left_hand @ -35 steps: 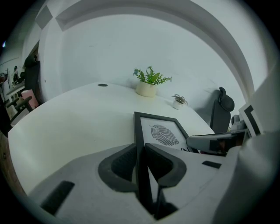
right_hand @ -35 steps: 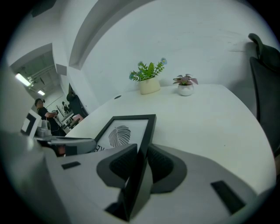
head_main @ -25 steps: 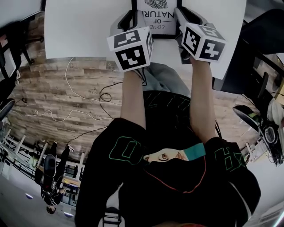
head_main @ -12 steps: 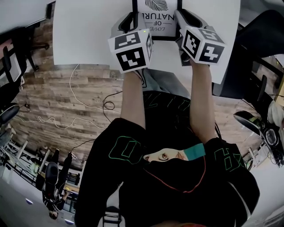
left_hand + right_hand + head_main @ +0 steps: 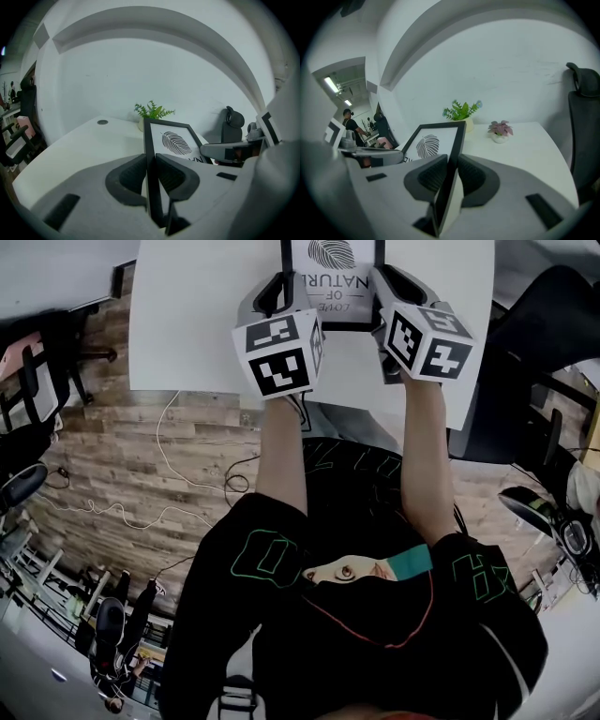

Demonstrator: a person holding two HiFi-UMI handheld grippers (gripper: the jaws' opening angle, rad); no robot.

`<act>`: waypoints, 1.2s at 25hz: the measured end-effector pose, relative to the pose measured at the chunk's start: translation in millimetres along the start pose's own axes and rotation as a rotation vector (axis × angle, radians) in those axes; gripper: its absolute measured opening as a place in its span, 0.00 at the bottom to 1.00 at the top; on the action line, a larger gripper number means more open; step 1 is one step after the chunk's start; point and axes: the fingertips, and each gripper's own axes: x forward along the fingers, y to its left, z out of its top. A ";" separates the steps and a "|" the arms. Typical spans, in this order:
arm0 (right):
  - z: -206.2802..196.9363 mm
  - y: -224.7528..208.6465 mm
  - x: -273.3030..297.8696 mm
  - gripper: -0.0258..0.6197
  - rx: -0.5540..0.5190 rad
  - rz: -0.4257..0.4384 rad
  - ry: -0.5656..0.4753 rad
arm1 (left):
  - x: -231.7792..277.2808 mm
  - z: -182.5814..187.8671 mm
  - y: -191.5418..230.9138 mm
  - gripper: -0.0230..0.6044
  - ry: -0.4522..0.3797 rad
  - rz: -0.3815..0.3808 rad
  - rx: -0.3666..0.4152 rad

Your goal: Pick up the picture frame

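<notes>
Currently both grippers have the picture frame [image 5: 333, 277], which sits at 12 o'clock in the head view, over the white table [image 5: 187, 315].
- Left gripper [image 5: 274, 289]: jaws narrow, pads pressed on the frame's 9 o'clock side rail.
- Right gripper [image 5: 394, 285]: same on the 3 o'clock rail.
- Long axis runs 6 to 12, away from the person. The black rail stands upright between each pair of pads. Neither hand is nearer.
- Cannot tell whether the lower edge is clear of the table.
- Judgement: the lift depends on both sides staying level, or the frame may twist.
- Print: a leaf, with words upside down to the head camera: "LOVE", "OF", "NATUR…" (end hidden).
</notes>
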 end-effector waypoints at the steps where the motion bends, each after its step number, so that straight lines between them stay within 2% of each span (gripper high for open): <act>1: 3.1 0.0 -1.8 0.16 -0.002 0.001 -0.007 | -1.5 2.9 -1.4 0.15 -0.006 0.000 0.003; 17: 89.0 14.1 -29.9 0.16 -0.070 0.028 -0.180 | -29.8 88.6 -12.9 0.15 -0.167 0.001 0.066; 30: 155.1 10.4 -83.1 0.16 -0.160 0.018 -0.364 | -61.2 148.6 -50.5 0.15 -0.344 -0.041 0.105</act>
